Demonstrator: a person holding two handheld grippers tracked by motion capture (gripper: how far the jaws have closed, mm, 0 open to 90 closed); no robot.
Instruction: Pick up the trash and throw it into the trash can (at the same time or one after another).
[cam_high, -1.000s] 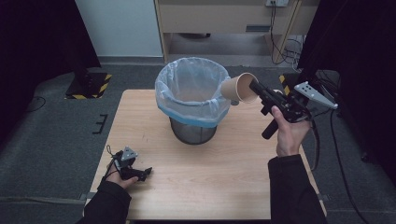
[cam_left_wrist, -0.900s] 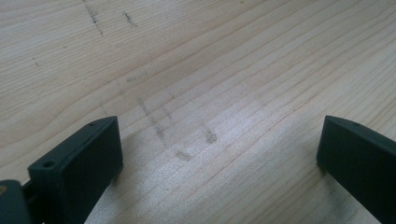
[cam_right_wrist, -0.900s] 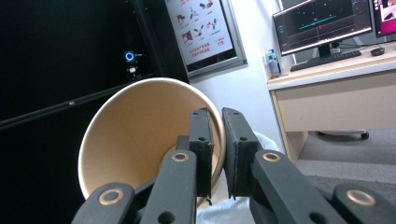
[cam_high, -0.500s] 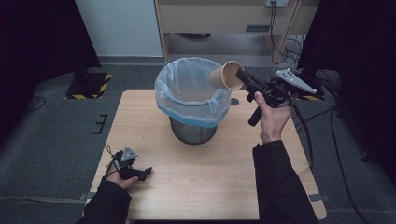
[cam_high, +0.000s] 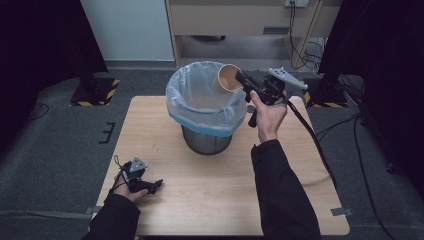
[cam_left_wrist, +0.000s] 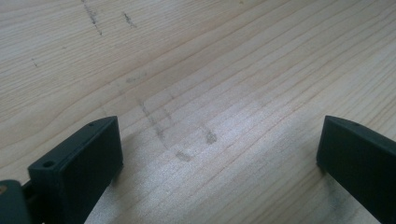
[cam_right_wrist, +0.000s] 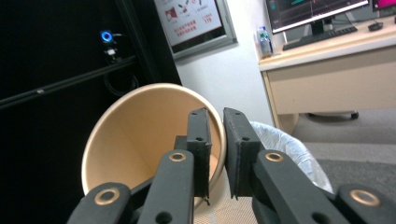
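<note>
Paper cup (cam_high: 227, 78) in right hand-held gripper (cam_high: 240, 80) over bin (cam_high: 205, 112)

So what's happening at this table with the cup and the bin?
A person holds a two-jaw gripper in each hand. The right gripper pinches the rim of a brown paper cup and holds it tipped sideways over the mouth of a mesh bin lined with a blue plastic bag. Its jaws have just been opening slightly, with the cup wall between them. The left gripper rests open on the wooden table, holding nothing.

Dim room, bright tabletop, soft focus, dark edges
</note>
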